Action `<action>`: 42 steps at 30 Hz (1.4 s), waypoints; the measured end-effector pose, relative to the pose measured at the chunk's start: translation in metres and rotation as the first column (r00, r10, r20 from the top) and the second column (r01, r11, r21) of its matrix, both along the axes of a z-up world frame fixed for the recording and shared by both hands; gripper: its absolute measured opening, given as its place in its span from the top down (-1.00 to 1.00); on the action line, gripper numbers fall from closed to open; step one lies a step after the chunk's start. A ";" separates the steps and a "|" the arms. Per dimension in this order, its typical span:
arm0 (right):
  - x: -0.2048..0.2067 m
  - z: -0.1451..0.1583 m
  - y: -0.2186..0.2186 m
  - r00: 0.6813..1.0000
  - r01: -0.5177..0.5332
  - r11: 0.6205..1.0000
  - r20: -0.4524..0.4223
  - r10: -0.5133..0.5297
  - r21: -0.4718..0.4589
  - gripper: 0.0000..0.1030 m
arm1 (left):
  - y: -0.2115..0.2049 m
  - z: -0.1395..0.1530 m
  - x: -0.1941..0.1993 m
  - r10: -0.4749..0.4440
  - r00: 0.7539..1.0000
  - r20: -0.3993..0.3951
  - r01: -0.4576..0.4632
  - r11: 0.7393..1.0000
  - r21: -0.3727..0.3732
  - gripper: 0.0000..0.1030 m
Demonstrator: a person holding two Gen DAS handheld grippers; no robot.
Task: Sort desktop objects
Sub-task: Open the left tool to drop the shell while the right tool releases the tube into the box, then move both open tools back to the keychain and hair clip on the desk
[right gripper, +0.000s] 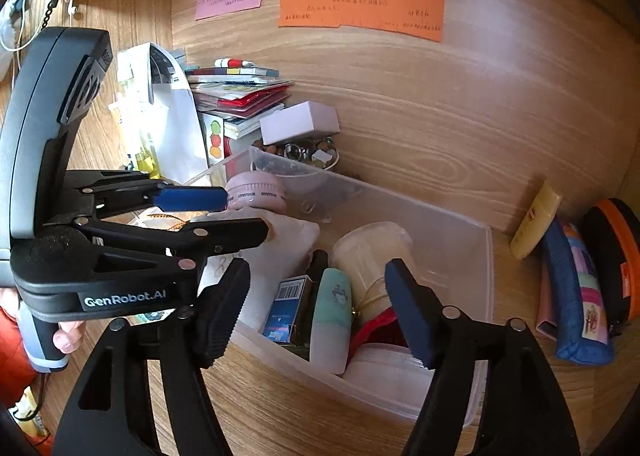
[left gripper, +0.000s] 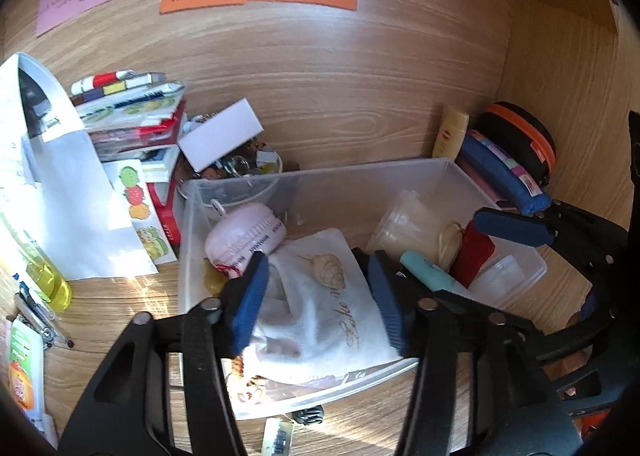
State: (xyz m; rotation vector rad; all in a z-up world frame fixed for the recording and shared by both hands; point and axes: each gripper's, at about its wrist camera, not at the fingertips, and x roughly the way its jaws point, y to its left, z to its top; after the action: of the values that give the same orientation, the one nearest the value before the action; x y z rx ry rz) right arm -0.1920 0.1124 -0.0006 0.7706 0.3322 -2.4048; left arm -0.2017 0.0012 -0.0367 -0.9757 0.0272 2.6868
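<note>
A clear plastic bin [left gripper: 404,169] [right gripper: 486,252] stands on the wooden desk. In it lie a white towel [left gripper: 320,312], a pink round gadget [left gripper: 246,234] [right gripper: 256,191], a clear cup [left gripper: 408,225] [right gripper: 370,252], a mint tube [left gripper: 426,270] [right gripper: 334,308], a red pouch [left gripper: 472,252] and a blue box [right gripper: 286,310]. My left gripper [left gripper: 318,300] is open over the towel, its pads either side of it. My right gripper [right gripper: 316,306] is open above the mint tube and blue box. The right gripper also shows in the left wrist view [left gripper: 516,225].
A stack of books [left gripper: 136,115] [right gripper: 240,95], a white box [left gripper: 220,133], a bowl of small items [right gripper: 304,151] and white papers [left gripper: 60,191] stand left of the bin. A yellow tube [right gripper: 536,225], blue pencil case [right gripper: 576,296] and black-orange case [left gripper: 520,139] lie right.
</note>
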 end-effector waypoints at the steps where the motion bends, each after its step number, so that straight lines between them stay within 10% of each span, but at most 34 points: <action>1: 0.000 0.000 0.000 1.000 0.002 1.000 0.000 -0.002 -0.001 -0.33 | -0.001 0.002 0.001 0.014 1.000 -0.009 -0.014 1.000 -0.002 -0.23; 8: 0.007 0.004 0.003 1.000 0.003 1.000 -0.016 -0.003 -0.007 -0.50 | -0.009 0.014 0.010 0.096 0.994 -0.060 -0.097 0.995 -0.018 -0.78; 19: 0.032 0.013 0.023 1.000 -0.002 0.999 -0.027 0.001 -0.039 -0.61 | -0.031 0.024 0.047 0.135 0.986 -0.096 -0.140 0.989 -0.052 -0.86; 34: 0.058 -0.002 0.023 0.998 -0.031 0.999 0.045 0.033 -0.023 -0.63 | -0.049 -0.024 0.074 0.039 0.995 0.086 -0.031 0.995 -0.091 -0.86; 42: 0.066 -0.023 0.016 0.992 -0.067 0.998 0.108 0.065 0.014 -0.63 | -0.041 -0.050 0.067 -0.030 0.984 0.178 0.048 0.994 -0.099 -0.13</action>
State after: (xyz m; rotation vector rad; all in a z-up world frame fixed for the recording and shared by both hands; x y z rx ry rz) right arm -0.1263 0.1279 -0.0237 0.8795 0.3307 -2.2913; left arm -0.1349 -0.0397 -0.0870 -1.2282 0.1479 2.5752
